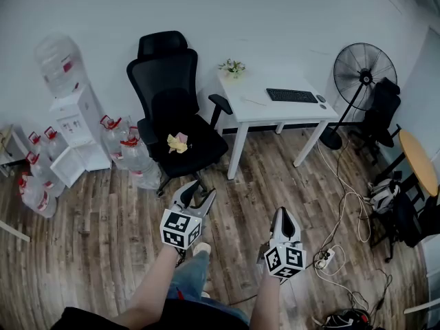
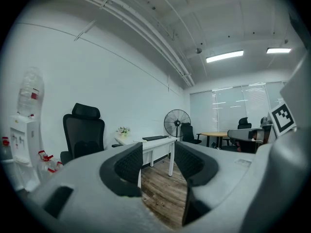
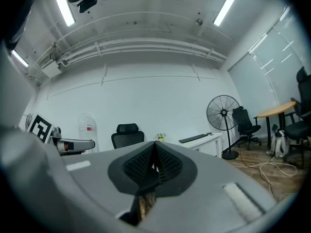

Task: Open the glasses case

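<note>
No glasses case shows in any view. My left gripper [image 1: 201,190] is held level over the wooden floor in front of the black office chair [image 1: 175,108]. Its jaws stand wide apart with nothing between them, and in the left gripper view [image 2: 158,154] only floor and the white desk [image 2: 155,142] show through the gap. My right gripper [image 1: 283,213] hangs lower right of it, jaws pressed together and empty; the right gripper view [image 3: 155,147] shows the pads meeting at the tip.
A yellow crumpled thing [image 1: 177,143] lies on the chair seat. The white desk [image 1: 256,105] carries a keyboard [image 1: 291,95] and small flowers [image 1: 233,67]. A water dispenser [image 1: 77,126] and several bottles stand left. A fan [image 1: 363,71] and cables [image 1: 347,215] are at the right.
</note>
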`<state>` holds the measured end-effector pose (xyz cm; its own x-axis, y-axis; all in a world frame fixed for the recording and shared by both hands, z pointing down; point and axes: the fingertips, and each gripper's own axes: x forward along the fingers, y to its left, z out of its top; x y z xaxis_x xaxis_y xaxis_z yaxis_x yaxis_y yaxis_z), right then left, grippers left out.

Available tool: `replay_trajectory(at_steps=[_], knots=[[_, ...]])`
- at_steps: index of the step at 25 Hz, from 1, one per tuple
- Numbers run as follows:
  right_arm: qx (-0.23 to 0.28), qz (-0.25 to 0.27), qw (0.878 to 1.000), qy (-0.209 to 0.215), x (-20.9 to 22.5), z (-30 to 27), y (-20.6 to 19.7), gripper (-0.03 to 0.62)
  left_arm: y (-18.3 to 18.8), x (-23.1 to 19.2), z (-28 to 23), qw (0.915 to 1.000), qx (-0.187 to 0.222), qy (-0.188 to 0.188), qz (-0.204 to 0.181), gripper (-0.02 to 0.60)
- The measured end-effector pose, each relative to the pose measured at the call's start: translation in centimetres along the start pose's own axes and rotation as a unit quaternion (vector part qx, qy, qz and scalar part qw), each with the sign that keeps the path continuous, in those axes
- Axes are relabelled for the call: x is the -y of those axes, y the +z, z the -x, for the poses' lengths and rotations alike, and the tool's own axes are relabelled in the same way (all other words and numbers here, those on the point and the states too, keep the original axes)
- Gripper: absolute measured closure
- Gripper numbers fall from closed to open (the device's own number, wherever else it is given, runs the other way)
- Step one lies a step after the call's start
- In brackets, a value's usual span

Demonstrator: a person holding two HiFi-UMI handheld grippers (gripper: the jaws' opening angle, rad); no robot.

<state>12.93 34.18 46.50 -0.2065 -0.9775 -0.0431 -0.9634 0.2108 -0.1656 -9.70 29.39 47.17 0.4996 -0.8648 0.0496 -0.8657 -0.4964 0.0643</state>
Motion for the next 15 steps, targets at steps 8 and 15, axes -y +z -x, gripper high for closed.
replay_trajectory(at_steps=[8, 15], knots=[[0.007, 0.003, 1.0, -0.009, 2.8, -4.9, -0.3, 0.583, 0.0, -2.2, -5.6, 0.9999, 0.012, -0.003, 0.0, 0.387], [0.0, 0.013, 1.0, -0.026, 7.4, -15.0, -1.9, 0.583, -0.5, -6.6, -17.3, 0.9996, 0.022, -0.017, -0.002, 0.385]])
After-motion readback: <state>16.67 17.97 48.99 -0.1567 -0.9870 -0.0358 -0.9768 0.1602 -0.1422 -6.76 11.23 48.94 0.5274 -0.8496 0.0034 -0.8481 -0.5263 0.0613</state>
